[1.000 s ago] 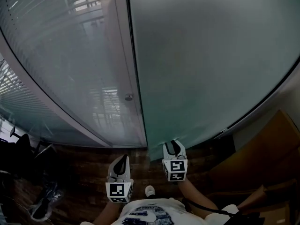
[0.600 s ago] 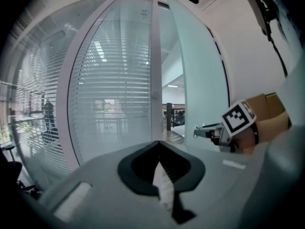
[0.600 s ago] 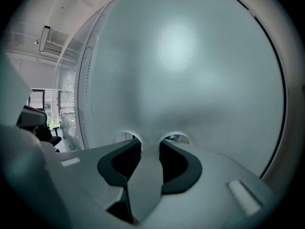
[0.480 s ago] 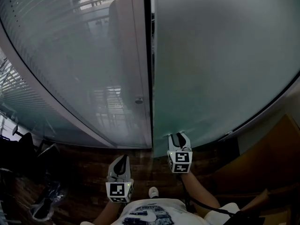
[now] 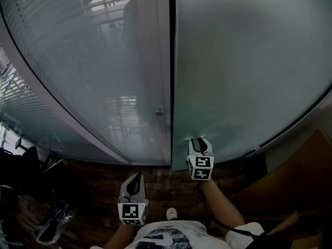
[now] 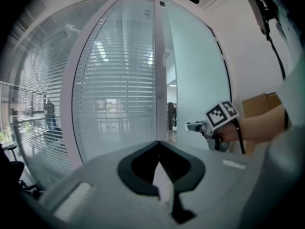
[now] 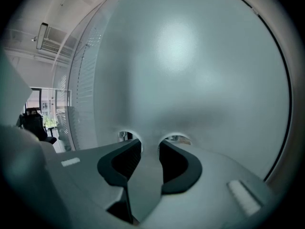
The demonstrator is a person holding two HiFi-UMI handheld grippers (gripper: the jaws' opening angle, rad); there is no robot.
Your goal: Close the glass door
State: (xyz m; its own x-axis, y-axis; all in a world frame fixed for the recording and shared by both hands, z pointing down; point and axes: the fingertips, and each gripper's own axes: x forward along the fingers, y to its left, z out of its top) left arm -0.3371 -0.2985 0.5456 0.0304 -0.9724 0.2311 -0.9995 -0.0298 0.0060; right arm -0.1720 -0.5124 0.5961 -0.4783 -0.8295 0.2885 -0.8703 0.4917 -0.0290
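This is an office. A full-height frosted glass door (image 5: 249,61) sits in a pale metal frame (image 5: 162,61), next to a glass partition (image 5: 78,77) with slatted blinds (image 6: 119,89) behind it. A black swivel chair (image 7: 35,122) stands in a bright room beyond. The floor (image 5: 93,183) is dark wood-look boards, and a cardboard box (image 6: 261,104) stands by the white wall.

The head view looked steeply down from above the person, taking in the left tool (image 5: 136,175), the right tool (image 5: 199,140) and the frosted glass door (image 5: 249,61); the left gripper view faced that door from further back, catching the right tool at its right side; the right gripper view sat close against the same pane.
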